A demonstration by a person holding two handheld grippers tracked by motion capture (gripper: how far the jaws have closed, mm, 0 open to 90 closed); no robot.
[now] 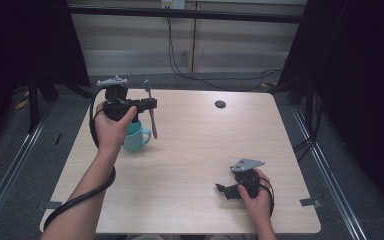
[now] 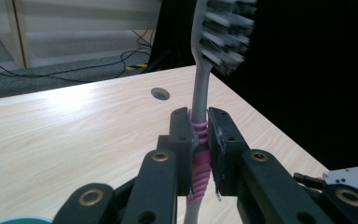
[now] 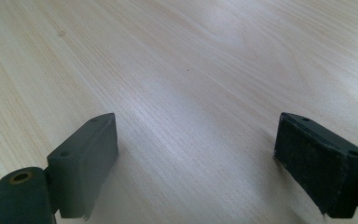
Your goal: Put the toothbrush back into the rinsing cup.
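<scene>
While left tongs [image 1: 152, 104] clench one toothbrush [image 1: 151, 114] above one mug [image 1: 136, 137]: right tongs [image 1: 220, 188] spread, empty.

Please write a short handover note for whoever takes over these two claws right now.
Left claw: shut on the toothbrush, gripped at the pink ribbed part of its handle, bristles up, held in the air beside and above the teal mug.
Right claw: open, nothing between its jaws, low over the table at the near right.
Done: toothbrush picked up.
Left: probably lowering it into the mug, then letting go; the mug stands upright on the table's left side.
</scene>
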